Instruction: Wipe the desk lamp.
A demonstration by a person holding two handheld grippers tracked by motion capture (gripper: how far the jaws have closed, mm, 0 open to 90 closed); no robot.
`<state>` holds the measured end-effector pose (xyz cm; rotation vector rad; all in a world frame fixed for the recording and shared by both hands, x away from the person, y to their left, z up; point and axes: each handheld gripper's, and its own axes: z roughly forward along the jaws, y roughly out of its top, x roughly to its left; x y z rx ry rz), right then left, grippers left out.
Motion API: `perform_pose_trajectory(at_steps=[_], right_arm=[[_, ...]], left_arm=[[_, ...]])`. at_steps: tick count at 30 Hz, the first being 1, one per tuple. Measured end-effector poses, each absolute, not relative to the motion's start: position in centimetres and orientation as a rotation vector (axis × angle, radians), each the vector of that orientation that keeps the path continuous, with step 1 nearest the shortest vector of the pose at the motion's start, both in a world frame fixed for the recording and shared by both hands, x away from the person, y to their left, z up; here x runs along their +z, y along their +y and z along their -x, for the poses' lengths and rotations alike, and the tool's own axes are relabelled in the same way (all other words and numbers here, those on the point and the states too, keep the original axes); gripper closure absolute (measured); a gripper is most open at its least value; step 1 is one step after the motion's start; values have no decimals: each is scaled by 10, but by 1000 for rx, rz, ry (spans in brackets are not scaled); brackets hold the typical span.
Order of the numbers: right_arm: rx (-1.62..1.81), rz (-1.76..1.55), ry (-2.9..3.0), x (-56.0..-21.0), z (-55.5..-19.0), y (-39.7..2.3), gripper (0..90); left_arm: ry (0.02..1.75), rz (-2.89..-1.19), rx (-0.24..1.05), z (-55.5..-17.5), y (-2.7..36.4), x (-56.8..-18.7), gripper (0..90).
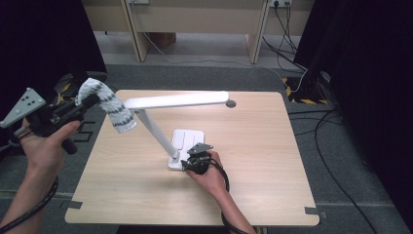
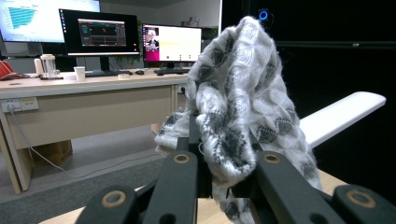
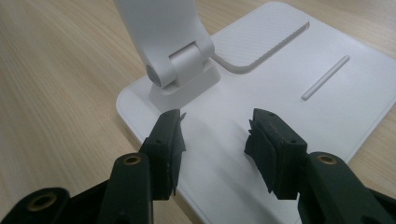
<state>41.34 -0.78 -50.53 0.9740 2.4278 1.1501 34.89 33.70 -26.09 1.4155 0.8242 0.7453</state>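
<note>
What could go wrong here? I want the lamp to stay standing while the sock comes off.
The sock, clamped in the left tool, seems to hang right at the tip of the lamp head; a snag could tip the lamp. The right tool has open jaws over the lamp base, pressing at most, so the base might slide on the table.

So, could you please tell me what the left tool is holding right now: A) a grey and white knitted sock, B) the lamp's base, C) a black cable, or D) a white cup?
A: the left tool is shut on the knitted sock, lifted beside the lamp head.
</note>
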Motion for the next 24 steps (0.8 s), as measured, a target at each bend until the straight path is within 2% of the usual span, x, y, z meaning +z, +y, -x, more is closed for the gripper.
perform_pose_trajectory(at_steps=[14, 24], right_arm=[[1173, -970, 2412, -507, -412, -9, 558], [1175, -972, 2398, -508, -411, -9, 559]], left_arm=[[864, -1504, 718, -385, 293, -259, 825], [869, -1528, 702, -393, 274, -263, 824]])
